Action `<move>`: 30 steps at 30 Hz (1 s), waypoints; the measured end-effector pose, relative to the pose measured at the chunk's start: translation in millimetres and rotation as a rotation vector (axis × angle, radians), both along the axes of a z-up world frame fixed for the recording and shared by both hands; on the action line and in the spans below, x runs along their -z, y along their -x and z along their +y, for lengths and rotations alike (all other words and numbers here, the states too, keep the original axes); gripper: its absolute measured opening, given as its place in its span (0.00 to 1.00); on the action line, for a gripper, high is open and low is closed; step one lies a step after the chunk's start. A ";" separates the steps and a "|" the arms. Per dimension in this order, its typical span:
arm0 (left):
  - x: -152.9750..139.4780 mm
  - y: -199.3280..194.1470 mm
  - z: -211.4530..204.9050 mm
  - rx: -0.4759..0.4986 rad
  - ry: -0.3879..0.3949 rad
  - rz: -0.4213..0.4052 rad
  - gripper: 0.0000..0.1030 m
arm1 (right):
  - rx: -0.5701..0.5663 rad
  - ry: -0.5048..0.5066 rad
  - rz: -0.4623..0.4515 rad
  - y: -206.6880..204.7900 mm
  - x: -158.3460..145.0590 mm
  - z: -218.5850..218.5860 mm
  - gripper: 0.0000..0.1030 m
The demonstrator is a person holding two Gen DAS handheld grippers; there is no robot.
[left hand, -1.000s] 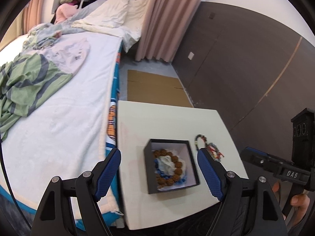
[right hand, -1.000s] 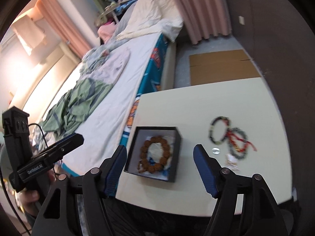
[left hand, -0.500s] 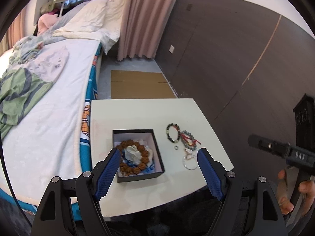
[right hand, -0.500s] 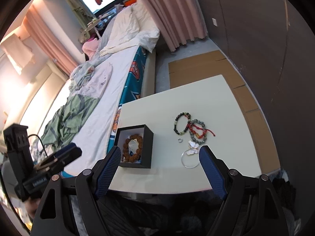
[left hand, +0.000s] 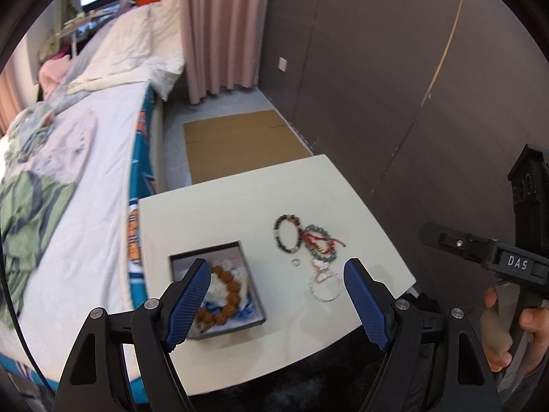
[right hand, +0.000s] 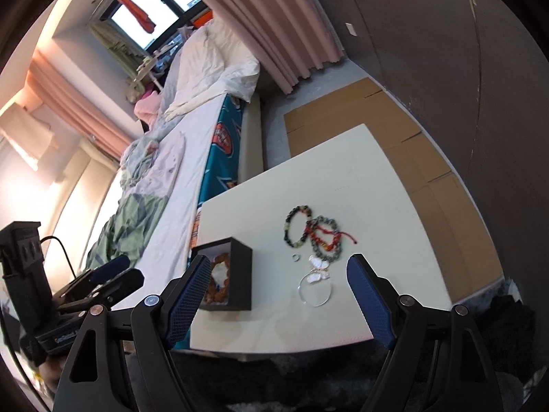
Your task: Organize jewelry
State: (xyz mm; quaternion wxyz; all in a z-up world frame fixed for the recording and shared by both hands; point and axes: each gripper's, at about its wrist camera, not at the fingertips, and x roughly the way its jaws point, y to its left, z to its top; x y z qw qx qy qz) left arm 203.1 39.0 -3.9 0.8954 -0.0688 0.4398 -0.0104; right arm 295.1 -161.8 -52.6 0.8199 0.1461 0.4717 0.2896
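1. While both hover above the table (left hand: 240,206), the left gripper (left hand: 278,295) and right gripper (right hand: 278,295) stand spread wide, grasping nothing.
2. Black box (left hand: 252,295) holds a brown bead bracelet (left hand: 230,288).
3. At its 2 o'clock, loose bracelets (left hand: 308,240), a small ring (left hand: 295,261) and a silver hoop (left hand: 324,288) lie on the table.

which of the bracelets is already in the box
The brown bead bracelet: it alone lies inside the black box. The dark green, grey and red ones lie loose on the table.

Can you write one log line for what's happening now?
left gripper: open, empty | right gripper: open, empty | box: holds brown bracelet | loose bracelets: on table
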 end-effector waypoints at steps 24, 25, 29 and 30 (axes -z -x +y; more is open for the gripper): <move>131.0 -147.7 -44.8 0.088 0.084 0.330 0.26 | 0.167 -0.061 0.166 -68.2 102.0 -33.2 0.67; 136.8 -152.2 -44.7 0.085 0.090 0.344 0.25 | 0.174 -0.058 0.172 -71.2 104.2 -33.7 0.67; 151.1 -163.9 -46.7 0.084 0.091 0.379 0.22 | 0.200 -0.076 0.206 -82.6 111.9 -37.4 0.67; 155.0 -166.1 -47.1 0.081 0.089 0.390 0.19 | 0.207 -0.085 0.211 -84.9 112.5 -37.9 0.67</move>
